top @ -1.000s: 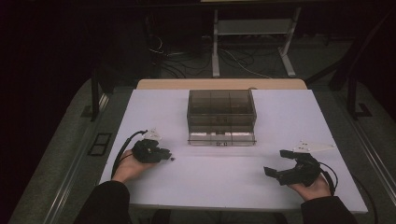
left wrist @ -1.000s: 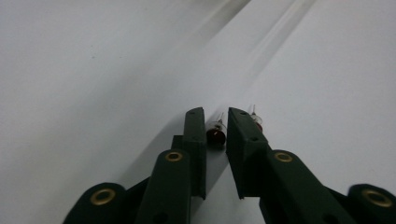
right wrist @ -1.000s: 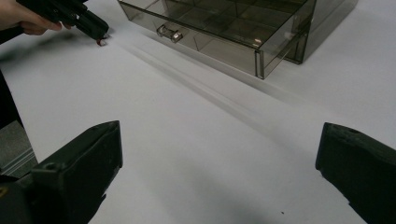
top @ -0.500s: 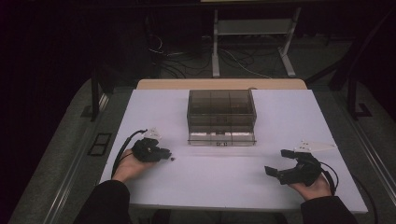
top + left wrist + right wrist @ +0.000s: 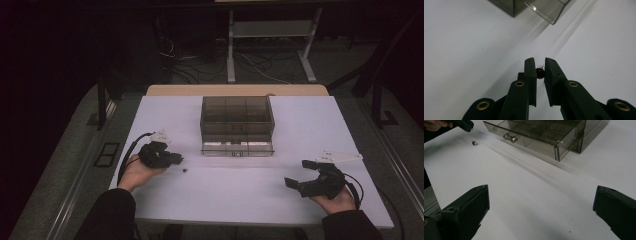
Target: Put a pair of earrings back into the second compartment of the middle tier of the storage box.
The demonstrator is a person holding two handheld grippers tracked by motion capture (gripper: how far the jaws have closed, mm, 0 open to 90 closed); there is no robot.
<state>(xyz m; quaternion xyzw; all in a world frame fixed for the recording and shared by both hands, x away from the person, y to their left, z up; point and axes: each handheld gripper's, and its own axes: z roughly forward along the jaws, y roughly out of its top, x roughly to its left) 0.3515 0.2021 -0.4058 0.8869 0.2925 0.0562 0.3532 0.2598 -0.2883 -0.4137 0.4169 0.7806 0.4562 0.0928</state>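
The left gripper's [image 5: 179,159] fingers [image 5: 530,72] stand narrow, framing but not gripping the small red bead [image 5: 185,170], which lies on the white tabletop [image 5: 230,195] just beyond them. The bead looks light, hard and liable to roll, so pinch it across its middle. The right gripper [image 5: 297,173] gapes wide and empty. The smoked plastic box's [image 5: 237,107] open drawer [image 5: 554,147] is near, with nothing between.

**Counted on the worktop**

Counted: one white worktop [image 5: 235,200]. One smoky clear drawer box [image 5: 237,112], with one drawer [image 5: 534,137] pulled out and one small handle [image 5: 510,137] on its front. One small dark red bead [image 5: 540,72], seen between the left gripper's fingers [image 5: 530,72] and again as a speck on the white surface from the high view. Two hand-held grippers: one left gripper [image 5: 176,159], one right gripper [image 5: 298,174], two fingers apiece. Two hands, one per gripper.
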